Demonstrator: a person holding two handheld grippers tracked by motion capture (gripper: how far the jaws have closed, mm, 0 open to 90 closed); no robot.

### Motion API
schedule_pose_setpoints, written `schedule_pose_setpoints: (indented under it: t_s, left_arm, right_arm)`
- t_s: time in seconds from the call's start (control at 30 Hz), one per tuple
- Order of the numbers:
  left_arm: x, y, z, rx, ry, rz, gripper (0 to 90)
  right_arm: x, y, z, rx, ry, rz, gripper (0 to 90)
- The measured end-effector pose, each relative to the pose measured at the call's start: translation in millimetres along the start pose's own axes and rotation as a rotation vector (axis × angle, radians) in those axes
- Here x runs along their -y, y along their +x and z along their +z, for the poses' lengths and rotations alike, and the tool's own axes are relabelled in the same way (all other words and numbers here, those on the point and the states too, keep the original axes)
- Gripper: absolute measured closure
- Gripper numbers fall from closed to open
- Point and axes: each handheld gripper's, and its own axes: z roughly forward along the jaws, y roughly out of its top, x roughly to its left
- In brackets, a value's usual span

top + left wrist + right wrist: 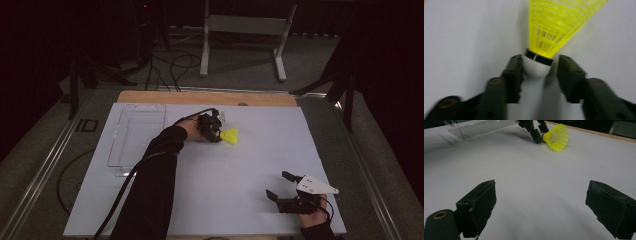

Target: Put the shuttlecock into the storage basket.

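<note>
Shuttlecock is what we are working on, a yellow one with a netted plastic skirt, a white rounded cork and a black band where the two join. Going from left to right across the high view, we first meet the clear tray lying on the left part of the white table, then our left gripper reaching in just right of the tray, then the shuttlecock itself right at that gripper's tips, near the far middle of the table. It lies on its side with the cork toward the gripper and the skirt flaring away to the right, so its long axis runs almost straight on from the tool. In the left gripper view the cork sits between the two jaws: the left jaw looks to be touching it, while a narrow gap shows beside the right jaw, so we judge the jaws are still parted and not yet clamped. The coming squeeze turns on that cork staying centred between them; a push from one side alone could roll the light thing away. Far to the right and near the front edge, our right gripper rests with its jaws spread wide, holding nothing, well apart from the shuttlecock, so the left hand is plainly the nearer one.
</note>
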Motion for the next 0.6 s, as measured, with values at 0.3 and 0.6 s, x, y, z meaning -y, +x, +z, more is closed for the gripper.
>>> schedule_pose_setpoints:
  t_s: [0.3, 0.6]
  left_arm:
    - [0.0, -1.0, -2.9, 0.021, 0.015, -0.014, 63.6]
    - [-3.5, -8.0, -17.2, 0.045, 0.025, -0.025, 63.9]
  right_arm:
    - [-0.1, -0.1, -0.4, 0.001, 0.000, 0.002, 9.9]
    - [-0.5, 0.0, -0.5, 0.006, 0.003, -0.001, 9.8]
